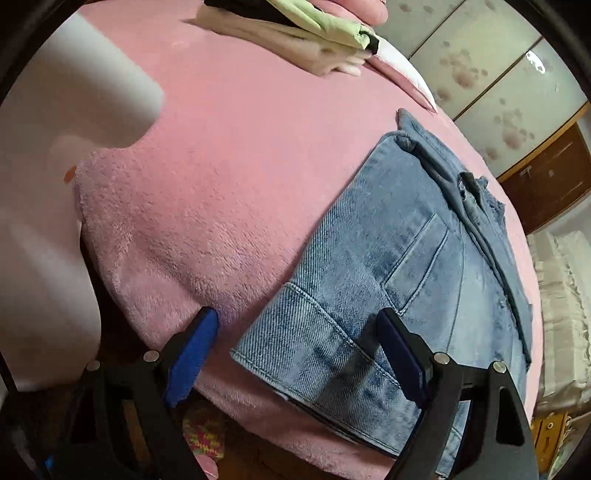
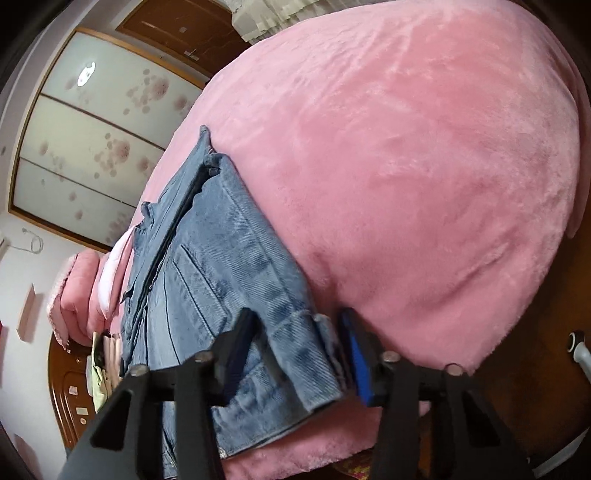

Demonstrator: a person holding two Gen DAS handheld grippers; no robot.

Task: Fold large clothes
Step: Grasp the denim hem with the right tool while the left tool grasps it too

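Our spread left gripper (image 1: pixel 297 354) and right gripper (image 2: pixel 295 341) both straddle the folded blue denim jeans' (image 1: pixel 388 266) near cuffed end, long axis running away from us.

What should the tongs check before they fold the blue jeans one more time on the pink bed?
1. Left tongs open: ok, jaws wide apart over the waistband corner.
2. Right tongs around the cloth: ok, open jaws straddle the folded edge; not clamped yet.
3. Folded blue denim jeans lying flat: ok, pocket side up on the fluffy pink blanket.
4. Layers lined up: not ok, a frayed hem sticks out along the far side.
5. Room ahead to fold: ok, bare blanket beyond the jeans.
6. Pile of folded green and beige clothes out of the way: ok, far off.
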